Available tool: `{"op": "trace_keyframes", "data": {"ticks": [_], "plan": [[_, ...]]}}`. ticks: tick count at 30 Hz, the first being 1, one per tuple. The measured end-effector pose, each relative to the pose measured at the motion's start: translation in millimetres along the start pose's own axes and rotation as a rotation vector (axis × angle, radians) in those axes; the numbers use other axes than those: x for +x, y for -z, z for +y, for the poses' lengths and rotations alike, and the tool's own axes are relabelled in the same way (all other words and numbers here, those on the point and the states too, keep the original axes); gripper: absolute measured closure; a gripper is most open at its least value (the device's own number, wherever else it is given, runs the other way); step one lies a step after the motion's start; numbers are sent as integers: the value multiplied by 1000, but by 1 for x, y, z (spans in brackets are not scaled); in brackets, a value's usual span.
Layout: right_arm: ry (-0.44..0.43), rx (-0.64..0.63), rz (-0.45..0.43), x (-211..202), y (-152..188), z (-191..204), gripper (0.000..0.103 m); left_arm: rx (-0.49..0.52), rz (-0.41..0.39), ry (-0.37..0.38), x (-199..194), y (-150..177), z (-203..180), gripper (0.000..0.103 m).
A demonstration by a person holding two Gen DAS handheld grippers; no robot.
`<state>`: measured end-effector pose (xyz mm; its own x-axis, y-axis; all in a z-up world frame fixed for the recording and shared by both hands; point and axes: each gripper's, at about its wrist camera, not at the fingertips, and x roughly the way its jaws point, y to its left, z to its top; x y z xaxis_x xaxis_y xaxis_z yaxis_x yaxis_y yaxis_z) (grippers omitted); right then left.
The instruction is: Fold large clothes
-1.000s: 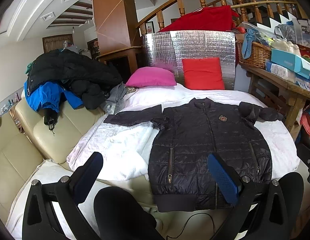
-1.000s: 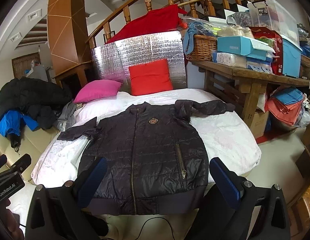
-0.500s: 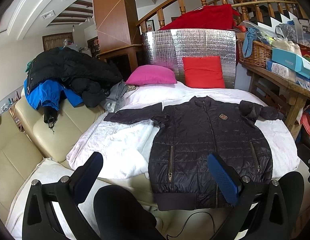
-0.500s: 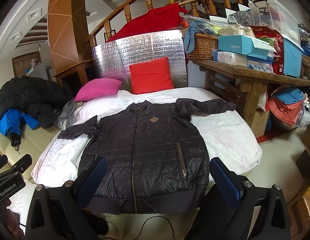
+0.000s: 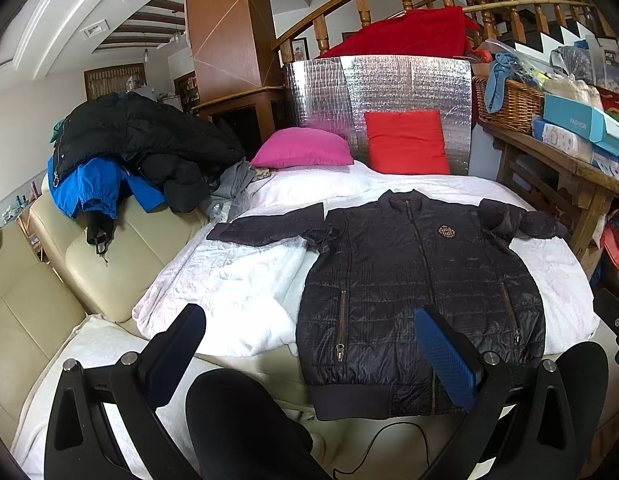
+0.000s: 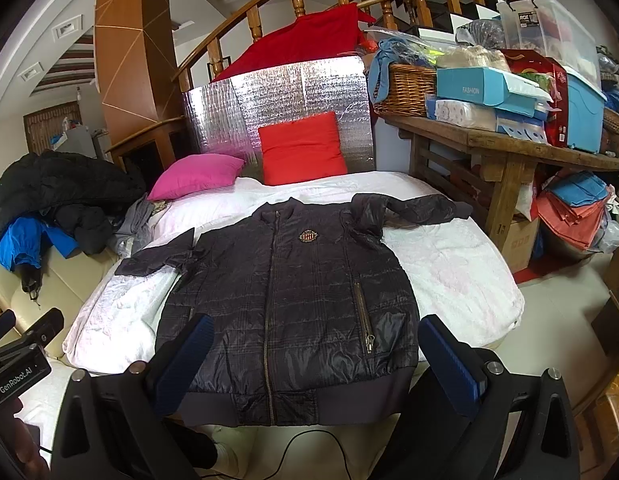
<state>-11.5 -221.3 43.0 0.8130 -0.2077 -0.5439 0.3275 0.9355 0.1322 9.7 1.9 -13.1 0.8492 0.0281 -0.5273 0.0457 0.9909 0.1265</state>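
Observation:
A dark quilted zip jacket [image 5: 409,280] lies flat, front up, on a white-covered bed [image 5: 237,280], sleeves spread to both sides, hem toward me. It also shows in the right wrist view [image 6: 293,292]. My left gripper [image 5: 309,352] is open and empty, held before the bed's near edge, left of the jacket's middle. My right gripper [image 6: 313,352] is open and empty, held above the jacket's hem. Neither touches the jacket.
A pink pillow [image 5: 301,154] and a red pillow [image 5: 405,144] lie at the bed's far end before a silver foil panel [image 5: 377,92]. A pile of black and blue coats [image 5: 125,156] sits on a cream sofa [image 5: 49,280] at left. A cluttered wooden table [image 6: 501,152] stands at right.
Both views have shifted only slightly; the jacket sits a little lower in the left view. Both grippers stay open and the jacket has not moved.

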Motion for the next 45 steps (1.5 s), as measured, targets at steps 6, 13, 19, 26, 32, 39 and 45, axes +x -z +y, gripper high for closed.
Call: {"op": "trace_keyframes", "data": {"ticks": [6, 13, 19, 26, 32, 39, 45], "plan": [[3, 3, 10, 4, 1, -1, 0, -2, 13, -3, 4, 0, 0, 0], [0, 8, 23, 9, 1, -1, 0, 4, 23, -5, 6, 0, -2, 0], [1, 12, 21, 9, 2, -3, 0, 11, 21, -3, 5, -1, -3, 0], [3, 17, 24, 11, 1, -4, 0, 13, 23, -4, 7, -2, -4, 0], [13, 22, 24, 18, -4, -9, 0, 12, 34, -11, 20, -7, -4, 0], [82, 78, 9, 50, -30, -41, 0, 15, 78, -16, 67, -24, -13, 0], [82, 219, 7, 107, -68, -113, 0, 5, 182, 29, 163, -52, -38, 0]]}}
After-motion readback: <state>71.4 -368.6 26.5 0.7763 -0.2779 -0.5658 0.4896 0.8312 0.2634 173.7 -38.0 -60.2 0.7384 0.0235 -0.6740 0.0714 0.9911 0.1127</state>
